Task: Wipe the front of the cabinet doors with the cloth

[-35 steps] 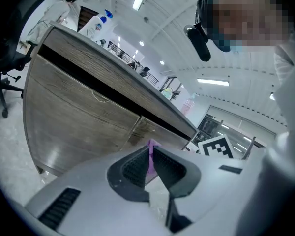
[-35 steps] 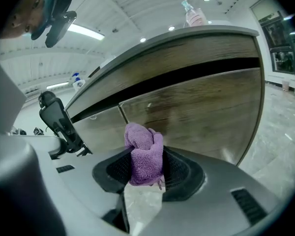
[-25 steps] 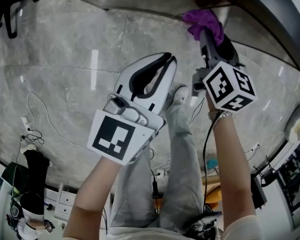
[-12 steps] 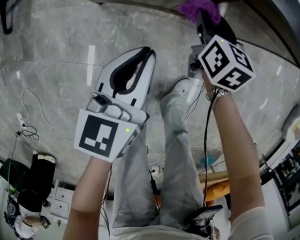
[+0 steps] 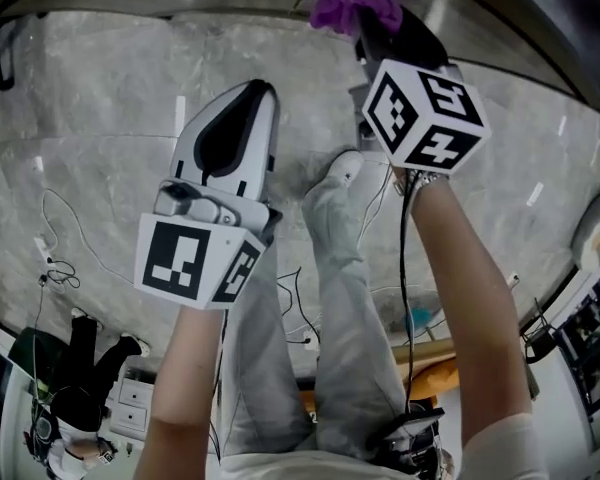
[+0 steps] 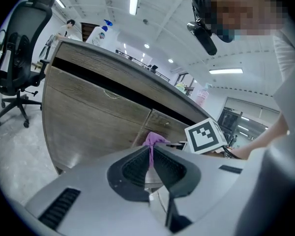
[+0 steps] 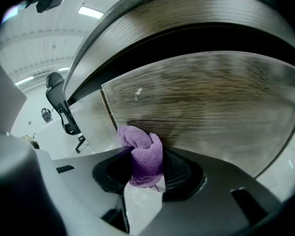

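The right hand-held gripper (image 7: 140, 156), jaws clamped on the purple cloth (image 7: 137, 140) held against the wood-grain cabinet door (image 7: 211, 107) directly ahead, has travelled leftward within the last second, indicating a wiping stroke under way, while the left hand-held gripper (image 6: 150, 149) hangs closed and empty.

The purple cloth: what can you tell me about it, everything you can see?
The purple cloth is small, with a fuzzy, towel-like nap, and is scrunched into a rounded wad. The right gripper pinches its lower part between the fingers, and the bunched top pokes out beyond them. That top seems pressed against the wood-grain cabinet door, beside the seam to the next door. No dirt shows on it.
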Motion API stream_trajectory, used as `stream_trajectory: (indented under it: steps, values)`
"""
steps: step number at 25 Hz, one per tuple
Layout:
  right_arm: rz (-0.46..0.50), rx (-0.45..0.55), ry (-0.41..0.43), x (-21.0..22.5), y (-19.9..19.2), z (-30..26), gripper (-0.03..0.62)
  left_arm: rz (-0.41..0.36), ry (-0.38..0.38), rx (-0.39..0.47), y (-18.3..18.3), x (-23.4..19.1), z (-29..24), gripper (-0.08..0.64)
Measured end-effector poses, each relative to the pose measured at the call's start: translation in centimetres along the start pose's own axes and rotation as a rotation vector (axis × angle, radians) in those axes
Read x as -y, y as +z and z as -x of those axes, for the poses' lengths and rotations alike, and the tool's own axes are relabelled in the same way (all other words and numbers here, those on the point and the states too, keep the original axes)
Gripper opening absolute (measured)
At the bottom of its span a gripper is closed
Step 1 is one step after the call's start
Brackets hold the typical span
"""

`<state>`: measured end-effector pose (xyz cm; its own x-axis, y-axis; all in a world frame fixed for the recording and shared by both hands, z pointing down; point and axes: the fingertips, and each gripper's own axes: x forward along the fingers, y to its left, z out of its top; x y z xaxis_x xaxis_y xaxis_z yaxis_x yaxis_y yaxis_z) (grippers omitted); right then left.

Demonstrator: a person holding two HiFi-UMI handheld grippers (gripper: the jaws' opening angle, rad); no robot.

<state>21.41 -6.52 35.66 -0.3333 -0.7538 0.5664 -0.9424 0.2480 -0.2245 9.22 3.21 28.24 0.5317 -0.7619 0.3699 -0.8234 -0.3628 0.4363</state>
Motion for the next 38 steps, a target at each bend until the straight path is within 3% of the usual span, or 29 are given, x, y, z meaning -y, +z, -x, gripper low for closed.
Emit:
stream_trajectory:
  steps: [4,9,16,25,33,38]
  values:
    - [-0.045,0.025,-0.037,3.7,0.1,2.4,0.158,-0.032,-0.064,-0.024,-0.5,4.7,-1.9,0.029]
    - [-0.067,0.027,-0.087,7.3,-0.4,3.9,0.158,-0.059,-0.129,-0.060,-1.5,7.4,-3.2,0.029]
    - [-0.094,0.024,-0.157,15.2,-1.7,7.5,0.158,-0.079,-0.176,-0.090,-3.6,12.6,-6.3,0.029]
    - [-0.083,0.023,-0.256,22.5,-2.4,11.0,0.158,-0.076,-0.195,-0.119,-5.1,15.2,-8.5,0.029]
    - [0.016,-0.016,-0.257,24.5,-2.8,12.1,0.158,-0.083,-0.219,-0.125,-4.7,16.5,-9.4,0.029]
    - [-0.042,-0.003,-0.349,26.0,-2.7,13.0,0.158,-0.082,-0.226,-0.122,-4.1,15.5,-9.0,0.029]
